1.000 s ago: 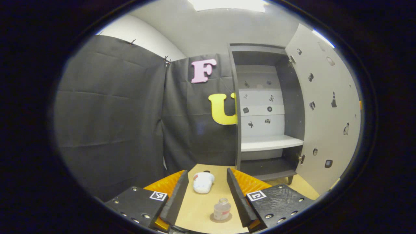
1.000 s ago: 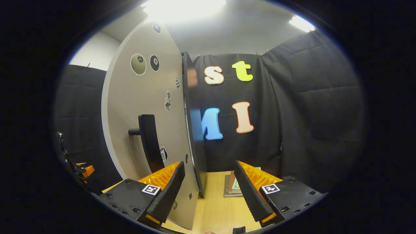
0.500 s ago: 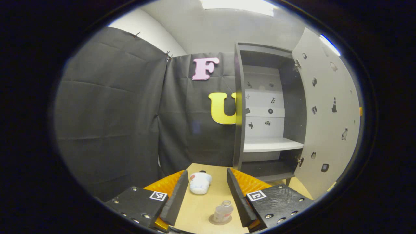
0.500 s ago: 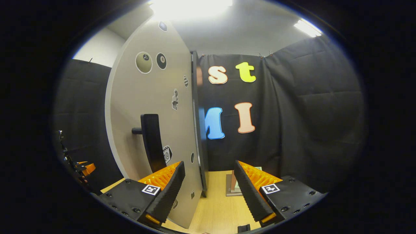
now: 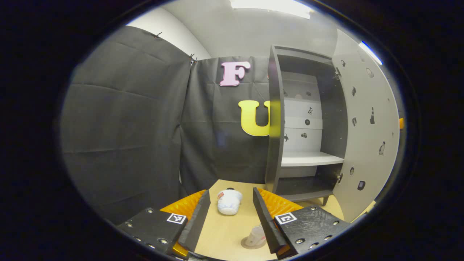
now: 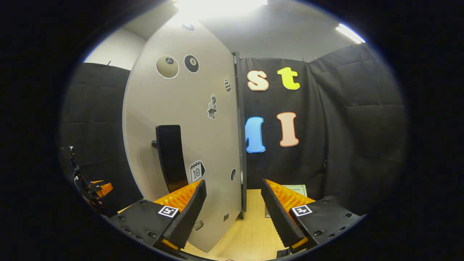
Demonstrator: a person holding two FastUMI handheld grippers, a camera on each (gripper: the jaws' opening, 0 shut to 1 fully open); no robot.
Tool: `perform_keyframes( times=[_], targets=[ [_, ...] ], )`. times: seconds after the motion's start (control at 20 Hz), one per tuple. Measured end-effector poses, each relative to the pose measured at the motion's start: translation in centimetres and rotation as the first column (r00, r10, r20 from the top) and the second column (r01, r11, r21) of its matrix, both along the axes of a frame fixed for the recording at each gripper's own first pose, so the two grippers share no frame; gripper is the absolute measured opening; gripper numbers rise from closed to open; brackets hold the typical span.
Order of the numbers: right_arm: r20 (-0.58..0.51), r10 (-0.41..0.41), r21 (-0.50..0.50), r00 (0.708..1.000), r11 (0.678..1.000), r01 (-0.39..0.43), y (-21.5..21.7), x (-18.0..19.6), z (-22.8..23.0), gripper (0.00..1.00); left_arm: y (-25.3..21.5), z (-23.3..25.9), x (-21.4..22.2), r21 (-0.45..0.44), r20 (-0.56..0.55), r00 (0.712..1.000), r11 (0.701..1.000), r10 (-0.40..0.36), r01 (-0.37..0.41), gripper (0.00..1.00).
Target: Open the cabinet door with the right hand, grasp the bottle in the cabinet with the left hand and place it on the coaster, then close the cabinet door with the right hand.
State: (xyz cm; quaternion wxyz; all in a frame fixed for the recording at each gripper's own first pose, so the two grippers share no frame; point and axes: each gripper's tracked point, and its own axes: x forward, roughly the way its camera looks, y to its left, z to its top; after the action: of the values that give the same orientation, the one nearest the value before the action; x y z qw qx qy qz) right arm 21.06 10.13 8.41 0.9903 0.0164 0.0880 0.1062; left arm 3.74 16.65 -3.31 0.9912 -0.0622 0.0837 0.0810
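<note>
**Bottle is on the coaster, door not yet shut**

In the left gripper view, our left tongs are wide open and hold nothing. The bottle stands on the coaster on the worktop, at about 5 o'clock, tucked against the inner face of one finger; we can't tell whether they touch.

In the right gripper view, our right tongs are also wide open and empty, and the free edge of the cabinet door runs down between the fingers. The door handle sits at 9 o'clock, apart from the fingers.

Risks, as we judge them:
- Left finger is close to the bottle, so any sideways pull-out could tip it off the coaster. Lift straight away.
- A door pushed by its edge could slip off the finger or slam and shake the cabinet.
- A white soft thing lies on the worktop near 12 o'clock of the tongs; a sweep could catch it.

Containers: cabinet stands open, with the shelf and floor bare where we can see.
</note>
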Motion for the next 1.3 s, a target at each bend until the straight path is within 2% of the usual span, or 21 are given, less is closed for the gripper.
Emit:
perform_keyframes(
  times=[0.75, 0.9, 1.3],
  targets=[
    [0.009, 0.091, 0.039, 0.996, 0.995, -0.091, 8.0, 1.9, -0.5, 0.97, 5.7, -1.6, -1.0, -0.021, -0.015, 0.999, 0.999, 0.041, -0.042, 0.73],
    [0.01, 0.11, 0.056, 0.994, 0.992, -0.11, 9.7, 2.4, -0.7, 0.97, 7.1, -1.8, -1.7, -0.016, -0.018, 0.998, 0.998, 0.055, -0.055, 0.71],
    [-0.02, 0.15, 0.067, 0.989, 0.987, -0.148, 13.5, 4.9, -3.2, 0.98, 9.6, -3.0, -3.5, -0.01, -0.037, 0.995, 0.996, 0.087, -0.088, 0.71]
  ],
)
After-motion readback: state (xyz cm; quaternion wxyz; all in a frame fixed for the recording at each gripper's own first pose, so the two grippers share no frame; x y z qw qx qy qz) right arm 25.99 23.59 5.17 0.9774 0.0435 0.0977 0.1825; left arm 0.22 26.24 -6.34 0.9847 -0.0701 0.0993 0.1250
